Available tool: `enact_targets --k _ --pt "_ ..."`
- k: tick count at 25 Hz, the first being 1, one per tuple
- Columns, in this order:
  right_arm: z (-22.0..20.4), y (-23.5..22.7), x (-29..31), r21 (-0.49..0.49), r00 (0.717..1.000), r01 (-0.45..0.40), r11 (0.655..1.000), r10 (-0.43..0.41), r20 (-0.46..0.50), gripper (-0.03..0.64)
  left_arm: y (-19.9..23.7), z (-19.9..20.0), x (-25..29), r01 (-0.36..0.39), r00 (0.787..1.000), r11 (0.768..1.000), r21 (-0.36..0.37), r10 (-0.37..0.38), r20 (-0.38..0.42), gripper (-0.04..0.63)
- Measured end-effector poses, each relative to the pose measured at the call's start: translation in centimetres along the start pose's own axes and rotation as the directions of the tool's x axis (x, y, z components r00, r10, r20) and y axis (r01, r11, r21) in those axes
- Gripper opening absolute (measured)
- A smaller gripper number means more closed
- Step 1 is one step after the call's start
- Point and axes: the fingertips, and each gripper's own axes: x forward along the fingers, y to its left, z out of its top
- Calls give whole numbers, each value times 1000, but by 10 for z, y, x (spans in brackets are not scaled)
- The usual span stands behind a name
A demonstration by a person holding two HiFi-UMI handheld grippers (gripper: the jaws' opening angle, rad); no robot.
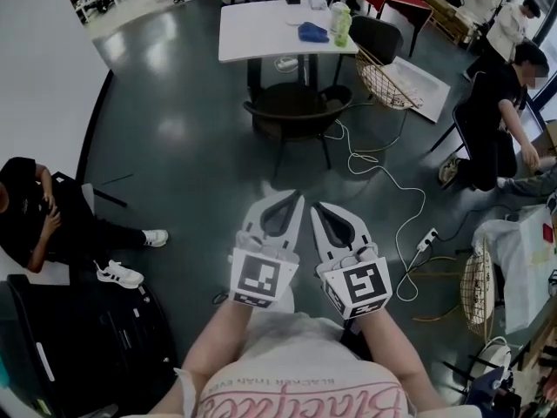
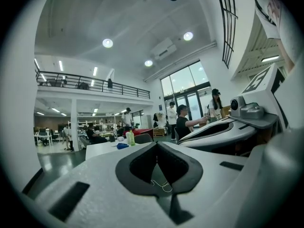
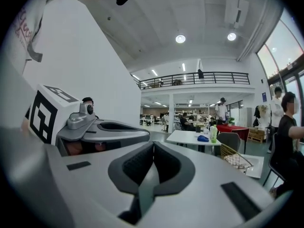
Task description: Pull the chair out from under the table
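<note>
Though it stands well ahead of the person, the chair (image 1: 296, 110) sits at the near edge of the white desk (image 1: 261, 33). Its dark seat is partly tucked beneath the top and its curved back is turned toward the person. From back to seat it runs along the person's line of sight, away toward the desk. Its thin legs splay onto the floor on the near side.

The left gripper (image 1: 294, 200) and the right gripper (image 1: 318, 207) are held side by side low in the head view. They point toward the chair and are well apart from it. Each has its fingers clenched together on nothing.

Between them and the chair lies open floor (image 1: 174, 120), dark, glossy and reflecting the ceiling lights. A white cable (image 1: 383, 174) snakes from just right of the chair's legs down to a power strip (image 1: 426, 239). A wire-mesh seat (image 1: 387, 84) stands just right of the chair, and a second dark chair (image 1: 376, 37) stands at the desk's right edge. On the desk are a blue object (image 1: 313, 32) and a green bottle (image 1: 341, 24). One person (image 1: 39, 220) sits at the left by a white wall, another (image 1: 500, 111) at the right.
</note>
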Motion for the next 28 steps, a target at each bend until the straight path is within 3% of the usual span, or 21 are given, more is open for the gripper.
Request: enact_targets --k 7,12,26,28 --pt "10 -45 91 27 999 51 998 -51 -4 5 71 -10 67 37 999 999 18 -37 2 2" --pt "5 -70 140 104 996 84 991 -81 -32 6 112 -20 101 36 999 999 7 -35 -6 2" --pt "-21 -145 228 165 989 123 979 -106 -105 10 172 -66 178 -8 997 998 -63 3 -79 2" --pt "-29 -159 242 179 987 117 977 -94 -129 89 177 -73 195 -17 995 997 -71 10 -95 2"
